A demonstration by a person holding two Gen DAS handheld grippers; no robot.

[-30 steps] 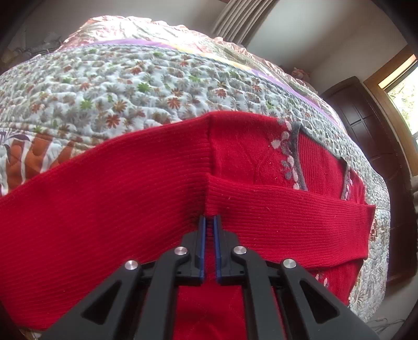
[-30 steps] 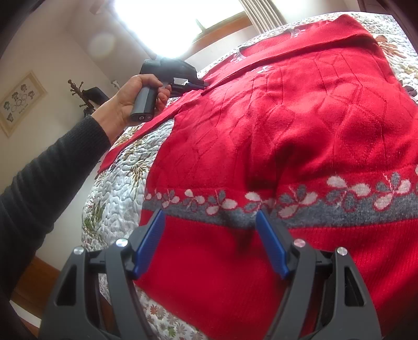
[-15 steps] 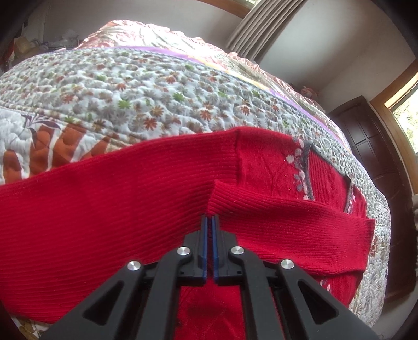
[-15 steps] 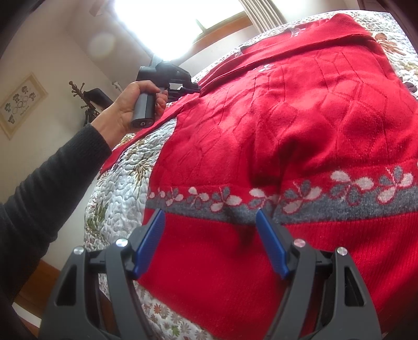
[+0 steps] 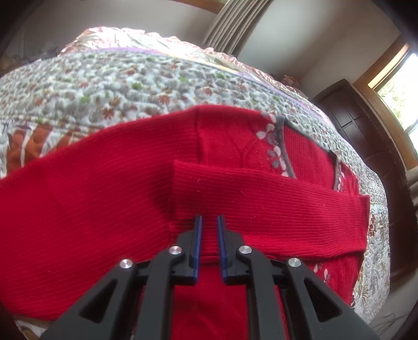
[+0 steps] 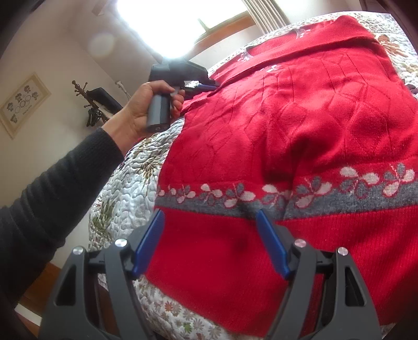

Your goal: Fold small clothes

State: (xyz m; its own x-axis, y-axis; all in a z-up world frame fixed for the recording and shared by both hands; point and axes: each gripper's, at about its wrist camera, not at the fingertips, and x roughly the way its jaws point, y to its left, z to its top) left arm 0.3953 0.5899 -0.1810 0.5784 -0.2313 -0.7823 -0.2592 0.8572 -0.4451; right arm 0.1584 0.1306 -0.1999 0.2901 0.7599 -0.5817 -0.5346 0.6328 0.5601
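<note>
One red sweater (image 6: 300, 125) lies flat on a flowery quilt (image 5: 130, 86) on the bed. One sleeve (image 5: 274, 206) is folded across its body. The left gripper (image 5: 208, 218) sits at that sleeve, its fingers just a little apart with ribbed cloth showing between them; I cannot tell if they pinch it. A hand (image 6: 142, 109) in a black sleeve holds it. The right gripper (image 6: 210, 213) is over the hem, fingers wide, holding nothing. Nearby are one dark cabinet (image 5: 365, 130), one curtain (image 5: 230, 23), one framed picture (image 6: 23, 102) and one bright window (image 6: 167, 23).
</note>
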